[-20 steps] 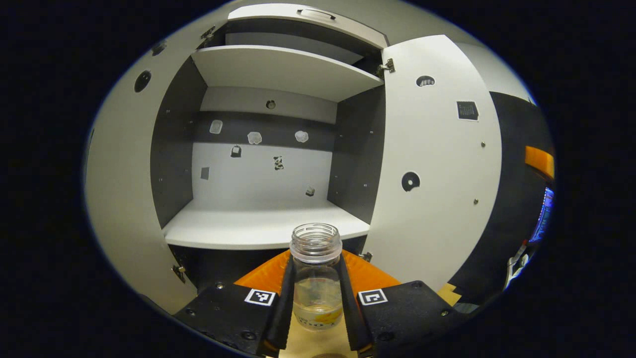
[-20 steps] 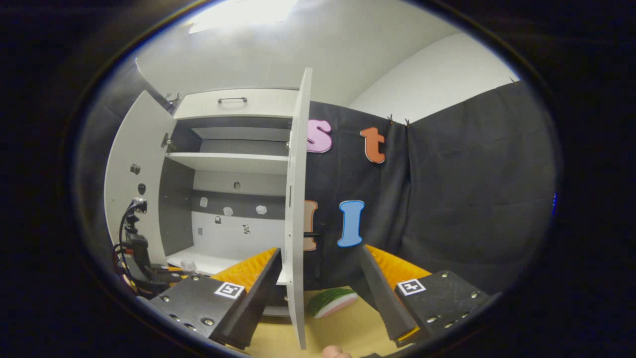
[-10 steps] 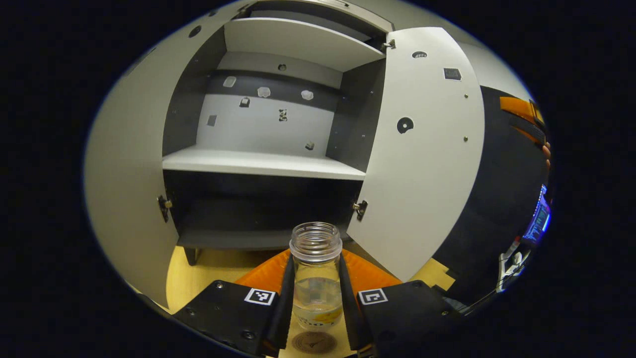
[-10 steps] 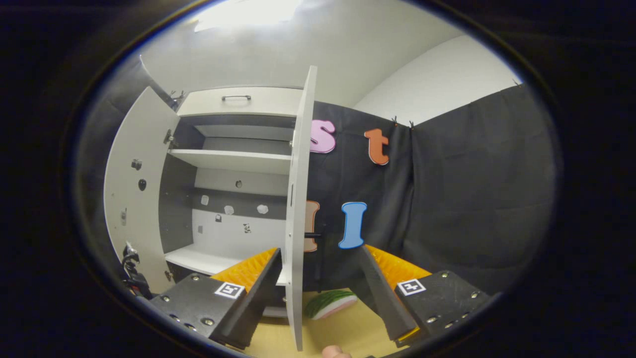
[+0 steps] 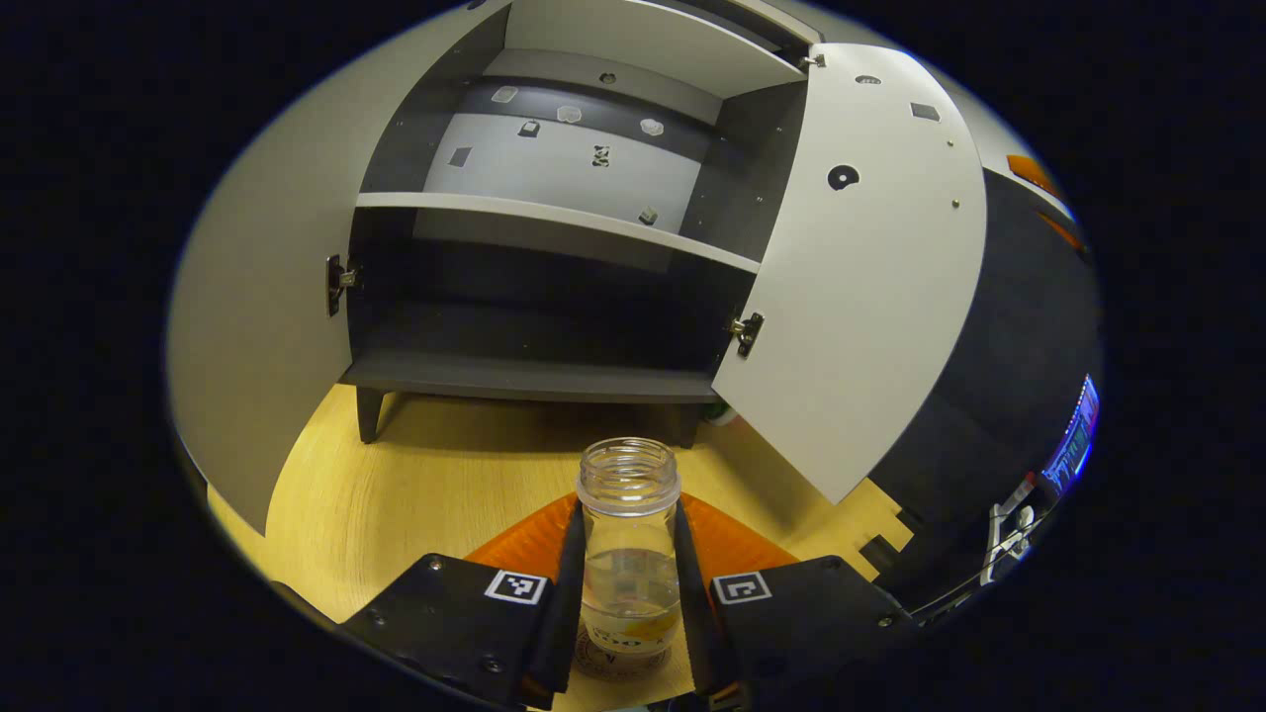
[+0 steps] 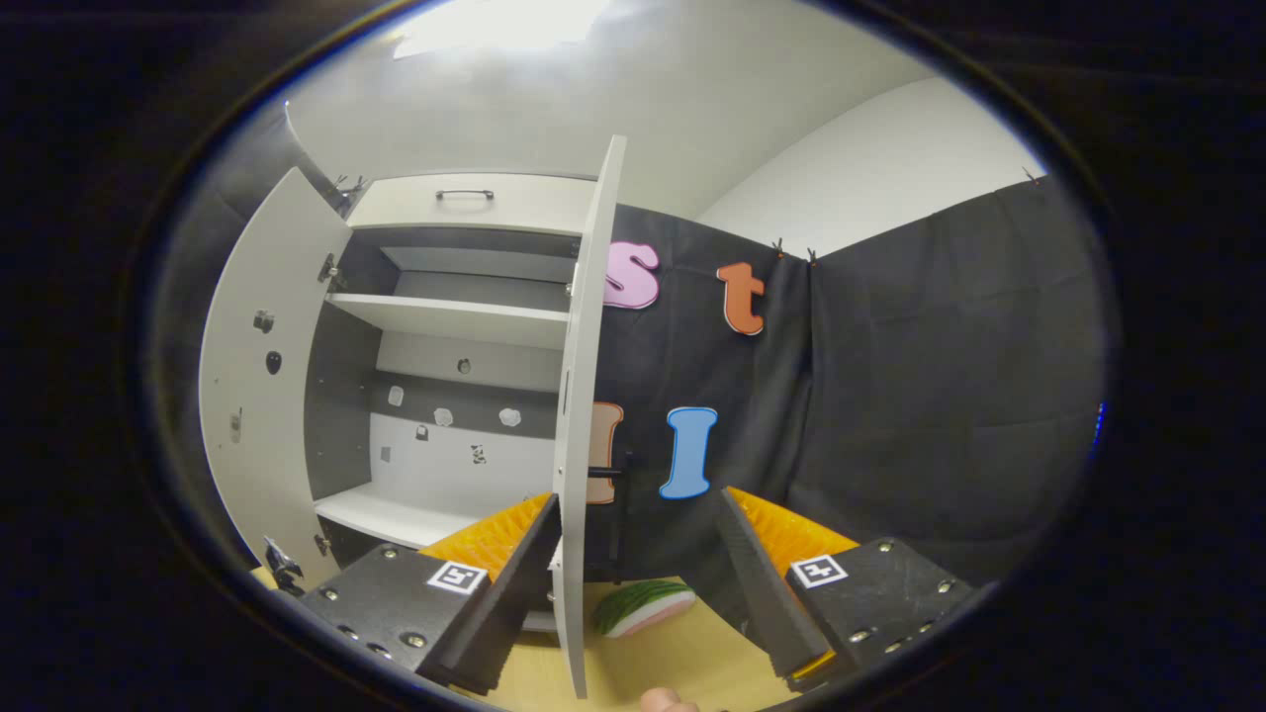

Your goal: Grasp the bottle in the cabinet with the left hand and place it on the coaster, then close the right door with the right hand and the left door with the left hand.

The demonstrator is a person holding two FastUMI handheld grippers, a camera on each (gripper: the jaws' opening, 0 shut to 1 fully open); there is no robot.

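Note:
In the left gripper view a clear uncapped bottle point(image 5: 629, 554) with a little liquid stands upright between the fingers of my left gripper point(image 5: 627, 618), which is shut on it. Its base is at a round brown coaster point(image 5: 621, 665) on the wooden table; whether they touch I cannot tell. The white cabinet point(image 5: 554, 213) stands behind with both doors swung wide, left door point(image 5: 252, 297) and right door point(image 5: 870, 277). In the right gripper view my right gripper point(image 6: 633, 583) is open, and the right door's edge point(image 6: 579, 445) stands between its fingers, nearer the left one.
A watermelon-slice toy point(image 6: 643, 605) lies on the table past the right door. The cabinet's shelves point(image 5: 564, 222) are bare. The cabinet's dark foot point(image 5: 368, 415) rests on the table. Bare wooden table point(image 5: 415, 494) lies in front of the cabinet.
My left gripper has come down and back from the cabinet with the bottle, down to the coaster. The right gripper has shifted only slightly at the door's edge.

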